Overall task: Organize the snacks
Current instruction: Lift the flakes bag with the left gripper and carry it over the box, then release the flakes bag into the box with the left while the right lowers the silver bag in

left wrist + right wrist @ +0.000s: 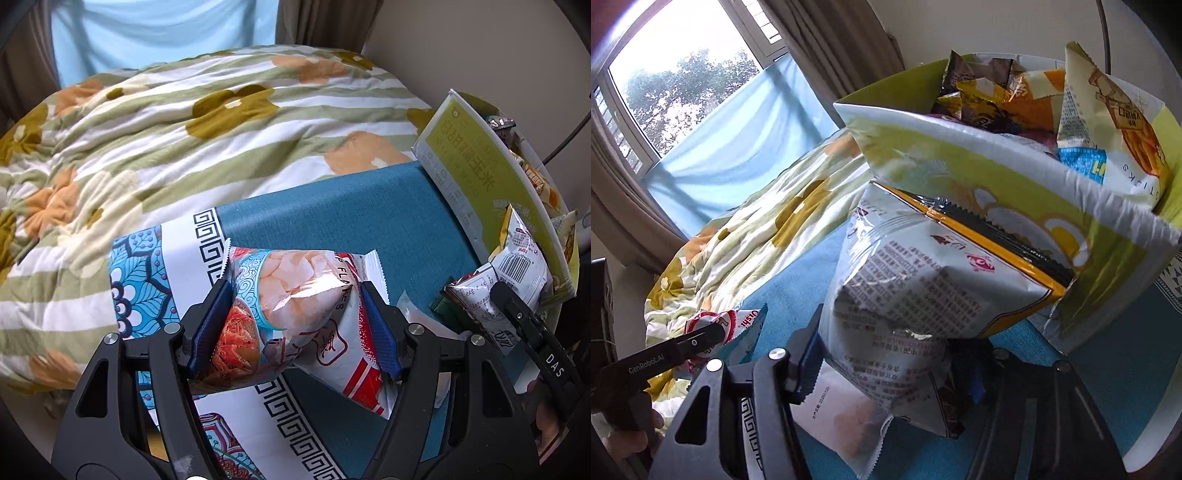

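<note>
Left claw [299,325] has both blue pads squeezed on a shrimp flakes bag [295,317]: puffy, clear window showing pale pink chips, red-and-white print, held up over the teal cloth [332,221]. Right claw [886,369] is clamped on a white crinkly snack bag [916,295] with tiny text, right beside the green snack box [997,177] stuffed with packets.

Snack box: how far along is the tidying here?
Done: several packets already sit in the green snack box. In hand: left gripper squeezes the shrimp flakes bag; right gripper grips a white chip bag. Left: another packet lies on the blue cloth.
</note>
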Tool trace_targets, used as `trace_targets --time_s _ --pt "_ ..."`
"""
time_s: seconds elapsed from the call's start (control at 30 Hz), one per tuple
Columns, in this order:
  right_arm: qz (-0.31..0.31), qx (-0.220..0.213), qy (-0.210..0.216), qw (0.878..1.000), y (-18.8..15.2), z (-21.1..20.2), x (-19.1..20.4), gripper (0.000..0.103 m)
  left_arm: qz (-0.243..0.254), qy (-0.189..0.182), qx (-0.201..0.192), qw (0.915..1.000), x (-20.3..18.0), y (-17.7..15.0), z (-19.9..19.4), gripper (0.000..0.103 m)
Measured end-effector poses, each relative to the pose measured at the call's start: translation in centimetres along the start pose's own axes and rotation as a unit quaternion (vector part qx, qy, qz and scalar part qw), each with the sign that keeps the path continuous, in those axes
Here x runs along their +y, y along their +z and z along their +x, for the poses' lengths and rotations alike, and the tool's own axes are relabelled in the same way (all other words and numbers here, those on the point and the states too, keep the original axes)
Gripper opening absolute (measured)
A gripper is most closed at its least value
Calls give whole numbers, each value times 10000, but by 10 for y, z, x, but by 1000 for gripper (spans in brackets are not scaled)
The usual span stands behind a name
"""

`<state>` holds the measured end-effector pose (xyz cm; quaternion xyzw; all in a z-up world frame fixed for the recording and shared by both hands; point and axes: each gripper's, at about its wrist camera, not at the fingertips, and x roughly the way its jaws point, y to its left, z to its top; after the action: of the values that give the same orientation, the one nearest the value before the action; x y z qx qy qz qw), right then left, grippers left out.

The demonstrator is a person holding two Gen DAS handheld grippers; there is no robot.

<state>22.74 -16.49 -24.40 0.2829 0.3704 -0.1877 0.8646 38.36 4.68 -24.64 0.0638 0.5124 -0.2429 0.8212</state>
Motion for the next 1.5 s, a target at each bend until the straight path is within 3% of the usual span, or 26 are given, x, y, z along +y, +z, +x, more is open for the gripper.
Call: trace_targets --time_s 0.33,0.53,0.7,1.0,1.2,1.37,1.4,1.5 --pt "-401 -103 558 9976 23 -52 23 53 -7 -153 -472 9988 -25 14 -73 67" --pt "-548 -336 910 9938 55 -97 32 50 268 -204 -870 9956 -68 36 -113 67" --pt "-634 -331 1099 9914 90 -117 13 50 275 -287 -1085 9933 -113 53 -128 67" --pt "-1200 -339 1109 9860 175 -138 -54 50 44 -286 -1252 9917 -217 81 -120 67" --pt "-1487 -247 1237 9808 223 -132 -102 50 -35 -187 -1224 9923 -288 101 -90 67" --pt "-1644 -31 1356 9770 251 -118 -130 50 -225 -122 -960 9950 -328 111 -54 68" --pt "-1670 14 1379 9763 255 -115 -135 50 -286 -103 -947 9950 -332 112 -49 72" --pt "-1766 130 1440 9736 265 -106 -147 50 -336 -65 -903 9953 -341 110 -38 101"
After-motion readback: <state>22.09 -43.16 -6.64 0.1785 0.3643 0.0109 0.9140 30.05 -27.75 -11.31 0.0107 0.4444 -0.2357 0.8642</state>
